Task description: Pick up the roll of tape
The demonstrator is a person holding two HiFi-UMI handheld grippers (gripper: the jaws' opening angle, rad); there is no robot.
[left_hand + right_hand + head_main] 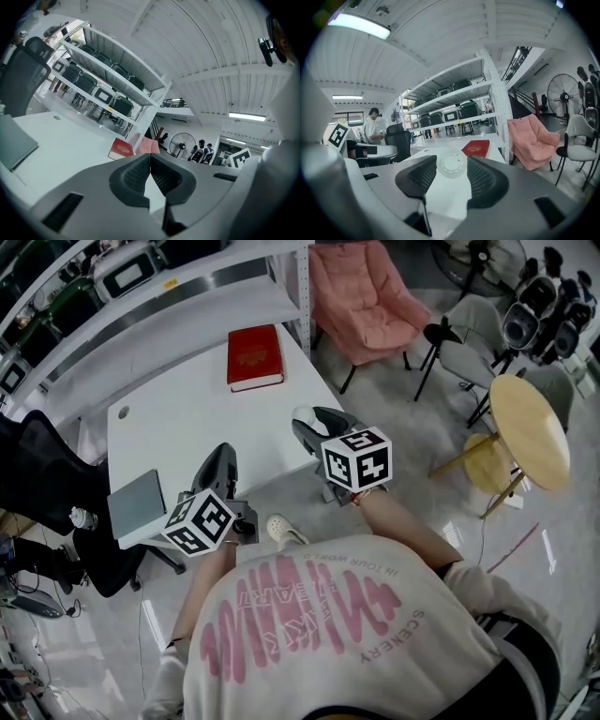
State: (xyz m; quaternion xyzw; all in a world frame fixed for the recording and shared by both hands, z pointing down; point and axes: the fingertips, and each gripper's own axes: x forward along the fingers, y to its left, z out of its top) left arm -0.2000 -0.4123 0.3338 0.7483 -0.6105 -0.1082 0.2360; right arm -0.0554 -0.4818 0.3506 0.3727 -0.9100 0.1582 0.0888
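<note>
The roll of tape [451, 163] is a pale, see-through ring that stands on edge between the pads of my right gripper [451, 172], which is shut on it. In the head view the roll of tape [304, 414] shows as a white patch at the tips of the right gripper [311, 422], above the near right edge of the white table [187, 418]. My left gripper [222, 461] hovers at the table's near edge, with its jaws together and nothing in them. The left gripper view shows the left gripper [150, 163] with its pads touching.
A red book [254, 356] lies at the table's far end. A grey notebook [138, 503] sits at the near left corner. White shelving [187, 287] runs behind the table. A pink chair [366, 296], a round wooden table [530, 427] and a black office chair [37, 474] stand around.
</note>
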